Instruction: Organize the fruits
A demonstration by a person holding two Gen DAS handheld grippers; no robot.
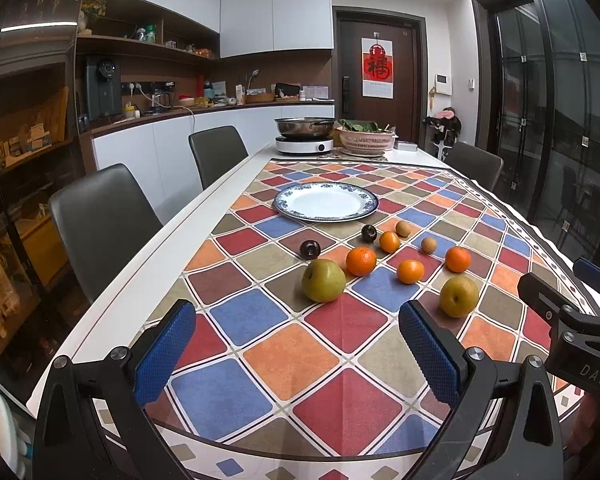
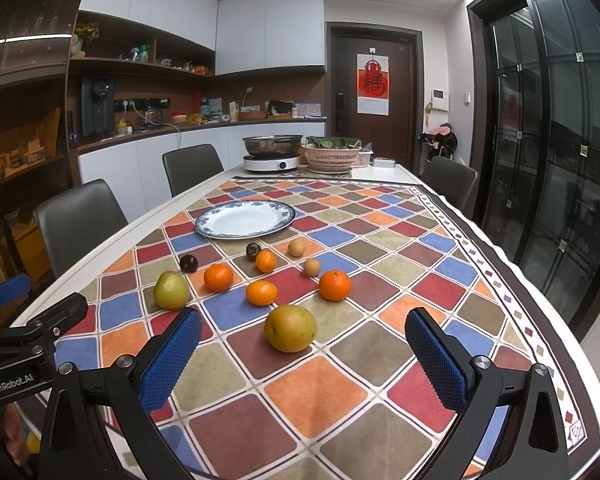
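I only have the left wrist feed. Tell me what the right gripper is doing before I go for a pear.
Observer: The right gripper is wide open and holds nothing.
Operator: Give me what it faces.
Observer: The brownish pear lies on the cloth straight ahead of its gap, not touched.
Operator: Now the green pear.
Observer: In the right wrist view, the green pear sits outside that gap, off to the left.

"DAS" on the right gripper (image 1: 596,276) body at the right edge, "GenRobot.AI" on the left gripper (image 2: 10,292) body at the left edge, red "福" poster (image 2: 373,84) on the far door
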